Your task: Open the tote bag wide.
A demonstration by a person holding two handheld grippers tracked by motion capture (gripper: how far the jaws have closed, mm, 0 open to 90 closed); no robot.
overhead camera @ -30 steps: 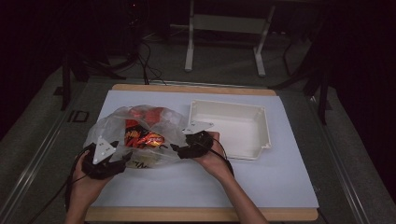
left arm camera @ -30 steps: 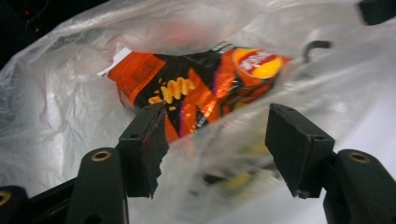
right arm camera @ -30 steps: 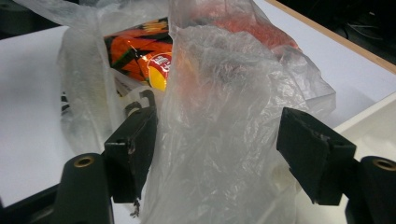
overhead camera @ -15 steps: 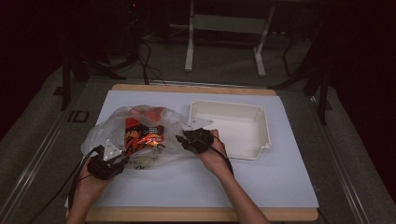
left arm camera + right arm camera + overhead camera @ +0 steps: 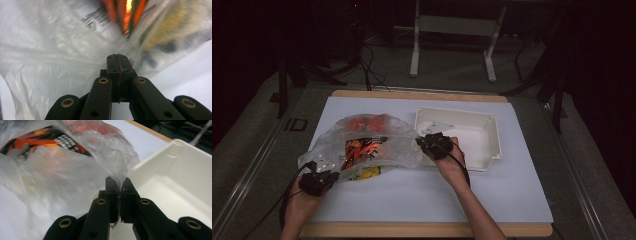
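Plastic bag (image 5: 362,147) of snack packets (image 5: 362,146) lies on the table (image 5: 512,200) between our jaws. Both have just been closing: left gripper (image 5: 117,61) and right gripper (image 5: 119,187) each clamp film. Lift both evenly, avoid tearing, clear the white tray (image 5: 484,135) beside right jaws.

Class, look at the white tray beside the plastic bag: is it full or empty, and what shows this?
Empty. The white tray shows only its bare floor and walls in the high view; the snack packets lie inside the plastic bag beside it.
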